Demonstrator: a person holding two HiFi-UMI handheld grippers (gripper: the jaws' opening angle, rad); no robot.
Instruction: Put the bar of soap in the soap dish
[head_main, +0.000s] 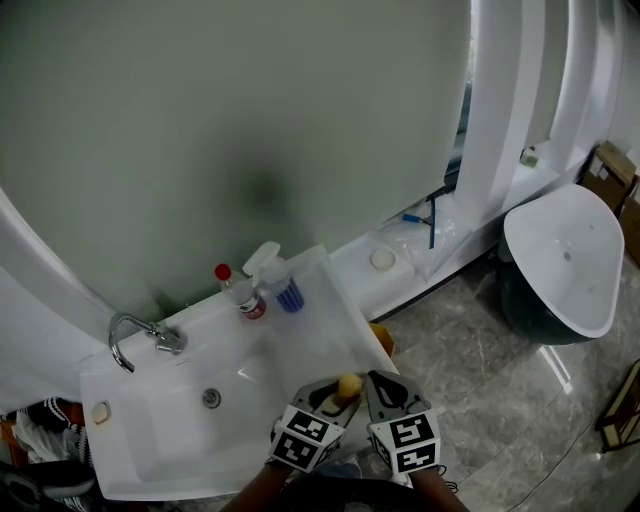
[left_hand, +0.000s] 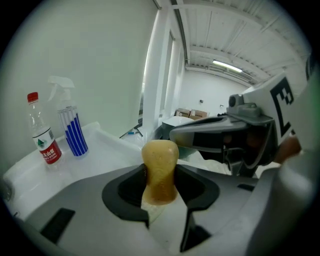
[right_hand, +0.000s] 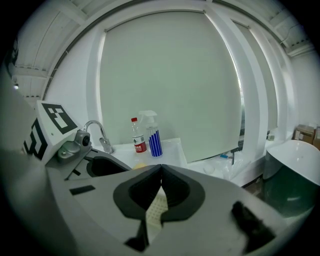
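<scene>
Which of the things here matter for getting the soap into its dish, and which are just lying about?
Job: yellowish-brown bar of soap, clamped in the jaws of the left gripper; no soap dish clearly visible.
Lying about: clear plastic bottle with red cap, spray bottle with blue stripes, chrome faucet, white sink.

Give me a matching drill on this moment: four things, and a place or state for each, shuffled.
1 soap
2 right gripper
3 bottle
4 faucet

a shut, empty
b red cap
c at the sink's left end, head view
d gripped by left gripper

Pairs: 1-d, 2-a, 3-b, 4-c
</scene>
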